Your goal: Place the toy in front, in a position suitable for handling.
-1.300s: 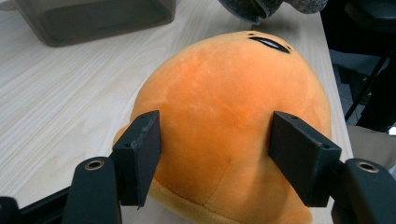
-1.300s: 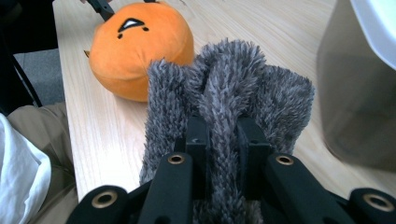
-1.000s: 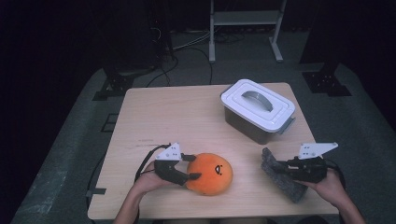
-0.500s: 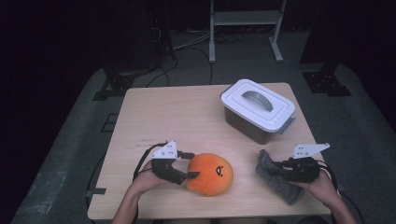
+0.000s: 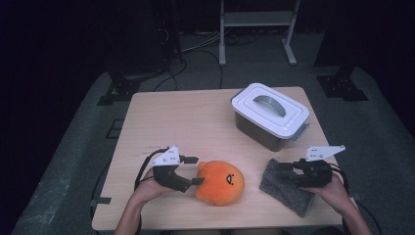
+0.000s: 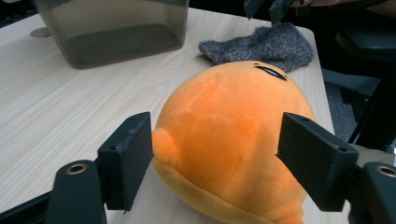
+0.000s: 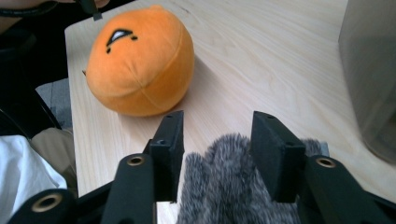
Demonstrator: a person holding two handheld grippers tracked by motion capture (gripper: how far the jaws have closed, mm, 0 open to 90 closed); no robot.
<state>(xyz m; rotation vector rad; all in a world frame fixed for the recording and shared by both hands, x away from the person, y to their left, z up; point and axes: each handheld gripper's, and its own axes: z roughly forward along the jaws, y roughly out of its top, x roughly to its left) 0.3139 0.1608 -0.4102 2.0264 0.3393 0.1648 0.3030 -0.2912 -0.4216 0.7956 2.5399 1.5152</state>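
An orange plush ball [image 5: 220,183] with a small face lies near the table's front edge. My left gripper [image 5: 198,170] reaches it from the left. Its jaws have just been opening and stand on either side of the plush [image 6: 233,116] without squeezing it. A grey fuzzy cloth [image 5: 284,188] lies flat at the front right. My right gripper [image 5: 288,172] hovers over the cloth's near end. Its jaws have just been opening too, and the cloth [image 7: 224,182] sits loose between the pads with gaps on both sides. The plush [image 7: 140,65] shows beyond them.
A grey plastic box [image 5: 269,115] with a white handled lid stands at the back right of the wooden table [image 5: 186,122]. Its translucent wall [image 6: 116,32] also rises behind the plush. Dark floor, cables and a metal stand lie past the far edge.
The right jaws have opened and let the grey cloth go; it now rests on the table. The left jaws have spread wider around the plush. Both hands have stayed in place.
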